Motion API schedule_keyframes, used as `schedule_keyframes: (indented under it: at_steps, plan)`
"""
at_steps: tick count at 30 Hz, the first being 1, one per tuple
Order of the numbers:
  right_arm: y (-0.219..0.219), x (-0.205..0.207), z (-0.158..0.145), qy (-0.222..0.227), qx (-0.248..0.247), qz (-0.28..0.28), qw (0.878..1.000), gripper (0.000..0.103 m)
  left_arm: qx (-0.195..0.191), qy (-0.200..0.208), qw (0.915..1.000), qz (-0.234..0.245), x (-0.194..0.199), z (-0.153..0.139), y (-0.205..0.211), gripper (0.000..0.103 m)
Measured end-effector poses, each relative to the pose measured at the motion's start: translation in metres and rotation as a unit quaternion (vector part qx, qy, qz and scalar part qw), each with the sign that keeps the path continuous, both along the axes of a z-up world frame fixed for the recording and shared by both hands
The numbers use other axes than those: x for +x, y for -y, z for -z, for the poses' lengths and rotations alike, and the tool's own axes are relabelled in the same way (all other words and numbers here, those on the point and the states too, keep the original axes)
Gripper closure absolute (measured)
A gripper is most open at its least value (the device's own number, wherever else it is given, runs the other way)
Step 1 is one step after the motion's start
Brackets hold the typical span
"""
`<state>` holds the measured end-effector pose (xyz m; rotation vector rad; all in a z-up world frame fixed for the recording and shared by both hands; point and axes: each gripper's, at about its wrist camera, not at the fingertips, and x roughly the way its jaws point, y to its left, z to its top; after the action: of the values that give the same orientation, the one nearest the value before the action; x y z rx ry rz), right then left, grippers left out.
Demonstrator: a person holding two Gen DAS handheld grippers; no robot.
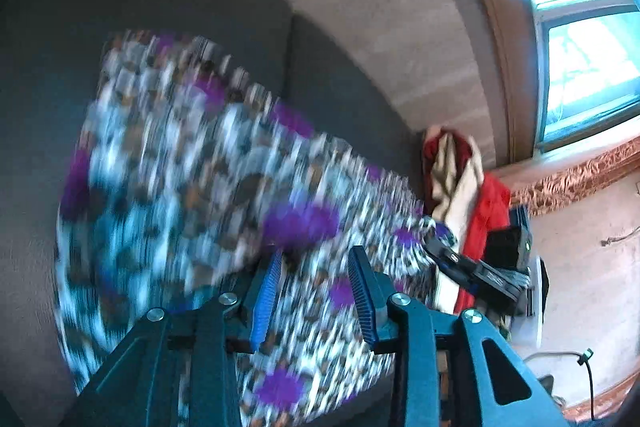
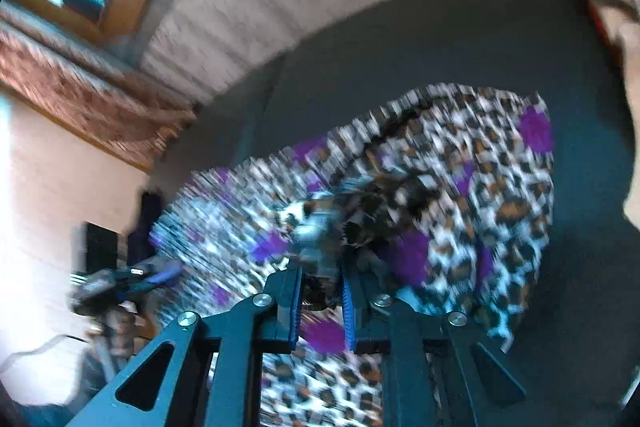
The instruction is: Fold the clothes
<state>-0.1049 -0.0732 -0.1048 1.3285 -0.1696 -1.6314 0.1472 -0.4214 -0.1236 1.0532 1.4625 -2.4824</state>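
Note:
A leopard-print garment [image 1: 192, 163] with purple spots lies spread on a dark grey cushioned surface [image 1: 60, 39], blurred by motion. My left gripper [image 1: 316, 259] is open just above the garment's near part, nothing between its blue pads. In the right wrist view the same garment [image 2: 480, 187] fills the middle. My right gripper [image 2: 322, 273] is shut on a bunched fold of the garment [image 2: 320, 223]. The right gripper also shows in the left wrist view [image 1: 444, 247], gripping the garment's edge. The left gripper shows in the right wrist view [image 2: 160, 273] at the left.
A pile of red and cream clothes [image 1: 460, 179] sits at the right end of the grey surface, by a beige wall [image 1: 380, 7] and a window [image 1: 584, 27]. A patterned ledge [image 1: 580, 179] runs under the window. Dark boxes and a cable [image 1: 588, 367] lie at the right.

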Motion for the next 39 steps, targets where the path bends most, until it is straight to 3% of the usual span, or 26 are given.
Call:
schedule_keyframes:
  at_steps: [3, 6, 7, 9, 13, 16, 19, 23, 24, 26, 27, 28, 34, 36, 39]
  plan:
    - [-0.005, -0.032, -0.019, 0.044, -0.096, 0.041, 0.994, 0.086, -0.025, -0.014, 0.9989, -0.036, -0.005, -0.015, 0.018, 0.067]
    - [-0.003, -0.064, -0.026, 0.062, -0.141, 0.084, 0.985, 0.081, -0.050, -0.027, 0.9958, -0.072, -0.011, -0.031, 0.035, 0.067]
    - [-0.001, -0.073, -0.026, 0.071, -0.153, 0.091, 0.981, 0.071, -0.058, -0.032, 0.9943, -0.084, -0.012, -0.036, 0.041, 0.065]
    - [0.000, -0.083, -0.027, 0.055, -0.133, 0.111, 0.983, 0.051, -0.075, -0.040, 0.9906, -0.108, -0.016, -0.046, 0.053, 0.063]
    - [0.004, -0.060, -0.028, -0.008, -0.093, 0.090, 0.992, 0.048, -0.083, -0.017, 0.9915, -0.099, 0.003, -0.036, 0.054, 0.061]
    - [-0.008, -0.045, -0.022, -0.076, -0.025, 0.069, 0.994, 0.047, -0.082, 0.011, 0.9935, -0.078, 0.024, -0.021, 0.050, 0.061]
    - [-0.006, -0.040, -0.003, -0.112, 0.045, 0.051, 0.991, 0.047, -0.090, 0.045, 0.9929, -0.064, 0.040, 0.002, 0.034, 0.061]
    - [0.007, -0.047, 0.018, -0.107, 0.078, 0.042, 0.990, 0.047, -0.097, 0.058, 0.9923, -0.050, 0.052, 0.015, 0.013, 0.061]
    - [0.012, -0.048, 0.022, -0.104, 0.082, 0.039, 0.990, 0.047, -0.101, 0.064, 0.9917, -0.049, 0.053, 0.017, 0.008, 0.061]
    - [0.007, -0.047, 0.016, -0.128, 0.098, 0.047, 0.986, 0.066, -0.107, 0.065, 0.9909, -0.050, 0.054, 0.019, 0.001, 0.061]
    - [0.005, -0.046, 0.013, -0.140, 0.106, 0.052, 0.983, 0.091, -0.103, 0.063, 0.9914, -0.051, 0.055, 0.019, 0.000, 0.061]
    - [0.002, -0.045, 0.010, -0.152, 0.113, 0.056, 0.980, 0.097, -0.100, 0.062, 0.9918, -0.052, 0.057, 0.019, -0.001, 0.061]
    - [-0.012, -0.039, -0.008, -0.224, 0.160, 0.082, 0.958, 0.097, -0.088, 0.072, 0.9921, -0.053, 0.069, 0.028, -0.006, 0.060]
    - [-0.024, -0.055, 0.015, -0.182, 0.184, 0.102, 0.960, 0.097, -0.084, 0.076, 0.9921, -0.055, 0.074, 0.031, -0.007, 0.060]
    - [-0.040, -0.061, 0.028, -0.152, 0.149, 0.125, 0.969, 0.097, -0.076, 0.071, 0.9916, -0.076, 0.084, 0.026, -0.001, 0.060]
